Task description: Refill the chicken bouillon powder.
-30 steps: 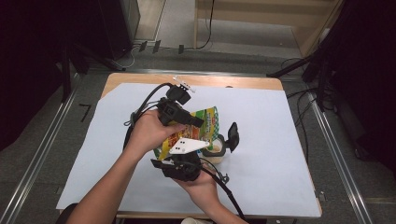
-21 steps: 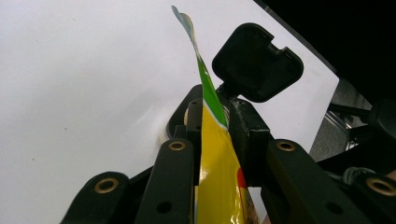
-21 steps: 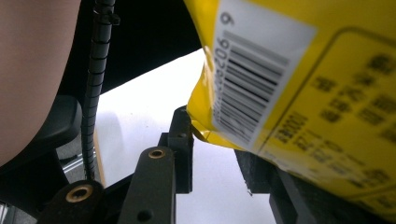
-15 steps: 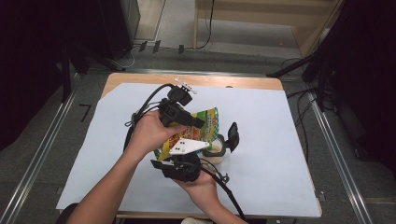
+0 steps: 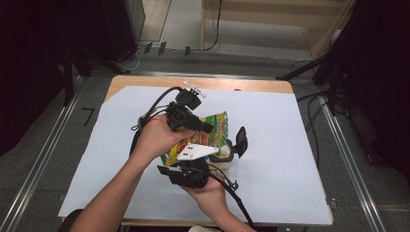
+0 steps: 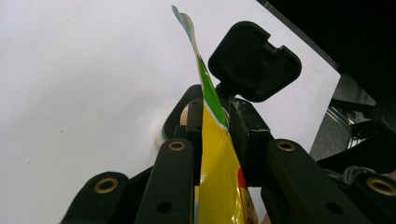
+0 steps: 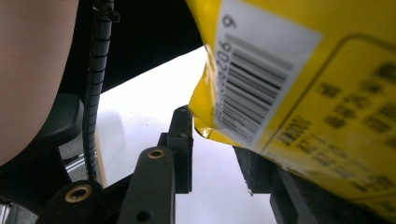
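Nothing has shifted since the earlier frames: both hands and the packet keep the same places over the middle of the desk, which is covered by a pale sheet.

Left side, high view: I see the left gripper held in the person's left hand, its cable looping back toward the far left. In the left gripper view its fingers stand close together, clamped on the upper edge of the yellow and green snack packet, which runs edge-on between them and rises past their tips.

Centre, high view: the packet hangs above the desk between the two grippers, its green printed part toward the far right.

Right and near side, high view: the right gripper, carrying a white three-cornered plate, is held in the right hand. In the right gripper view the packet's barcode corner lies against the right-hand finger; the left-hand finger stands clear of it with a gap showing, so I read these fingers as partly open and not pinching.
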The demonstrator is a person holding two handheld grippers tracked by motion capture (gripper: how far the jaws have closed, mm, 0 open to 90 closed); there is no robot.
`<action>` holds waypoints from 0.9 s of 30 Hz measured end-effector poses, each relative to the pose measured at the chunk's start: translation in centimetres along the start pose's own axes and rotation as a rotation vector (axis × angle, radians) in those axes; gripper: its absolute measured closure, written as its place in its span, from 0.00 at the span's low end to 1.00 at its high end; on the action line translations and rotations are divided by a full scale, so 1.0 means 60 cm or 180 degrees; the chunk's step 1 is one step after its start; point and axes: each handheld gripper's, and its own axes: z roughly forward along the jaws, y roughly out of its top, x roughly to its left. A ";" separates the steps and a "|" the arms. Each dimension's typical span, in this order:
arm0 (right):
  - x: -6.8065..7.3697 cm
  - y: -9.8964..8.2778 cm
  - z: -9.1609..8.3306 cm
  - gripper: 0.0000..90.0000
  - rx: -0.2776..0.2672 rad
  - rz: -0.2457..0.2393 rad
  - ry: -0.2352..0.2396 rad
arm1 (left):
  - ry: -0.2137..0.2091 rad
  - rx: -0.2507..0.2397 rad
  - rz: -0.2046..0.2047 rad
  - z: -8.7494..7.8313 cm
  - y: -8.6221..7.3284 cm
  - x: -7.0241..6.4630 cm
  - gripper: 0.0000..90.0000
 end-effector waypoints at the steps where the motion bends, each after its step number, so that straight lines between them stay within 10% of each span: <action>1: 0.000 0.000 -0.001 0.78 -0.0003 0.0005 0.0000 | -0.0009 0.0002 0.0006 0.001 0.001 0.000 0.88; 27: 0.002 0.001 -0.008 0.79 -0.0019 0.0043 -0.0034 | -0.0079 0.0073 -0.0022 0.005 0.008 0.000 0.87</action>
